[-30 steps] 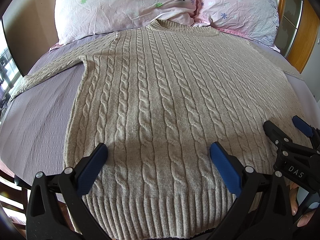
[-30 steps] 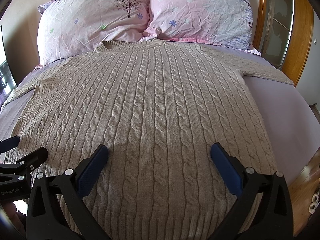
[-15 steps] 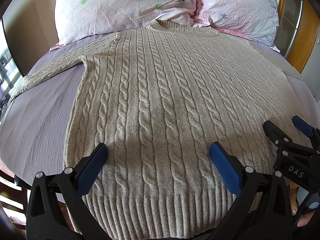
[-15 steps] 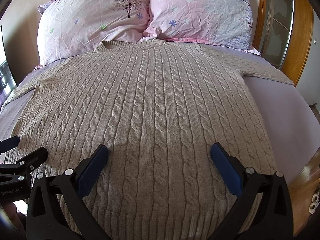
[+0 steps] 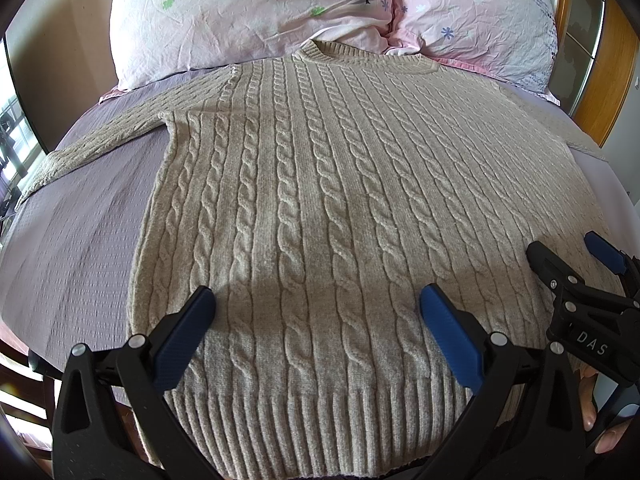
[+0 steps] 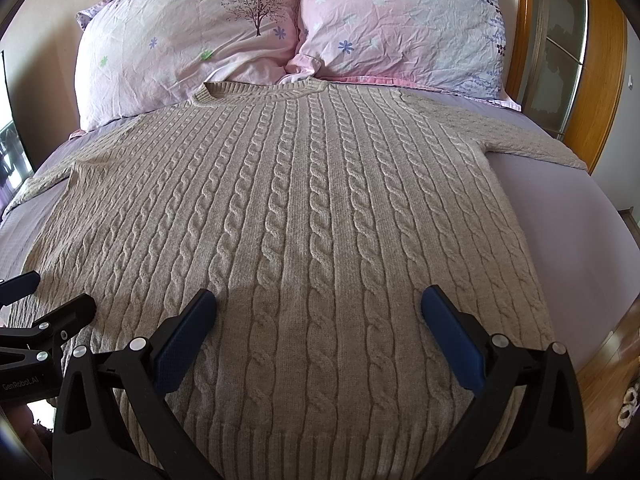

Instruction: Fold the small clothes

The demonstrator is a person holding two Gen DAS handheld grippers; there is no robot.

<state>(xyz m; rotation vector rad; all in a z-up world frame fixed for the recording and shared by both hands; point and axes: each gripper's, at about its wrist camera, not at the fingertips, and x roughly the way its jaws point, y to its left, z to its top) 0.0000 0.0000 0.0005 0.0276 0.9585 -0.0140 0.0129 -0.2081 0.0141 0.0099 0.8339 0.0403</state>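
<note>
A beige cable-knit sweater lies flat and face up on the bed, collar toward the pillows, sleeves spread to both sides; it also fills the right wrist view. My left gripper hovers open and empty over the hem's left half. My right gripper hovers open and empty over the hem's right half. The right gripper also shows at the right edge of the left wrist view, and the left gripper at the left edge of the right wrist view.
The sweater lies on a lilac bedsheet. Two pink floral pillows stand at the head. A wooden headboard and cabinet are at the right. Wooden floor lies beyond the bed's right edge.
</note>
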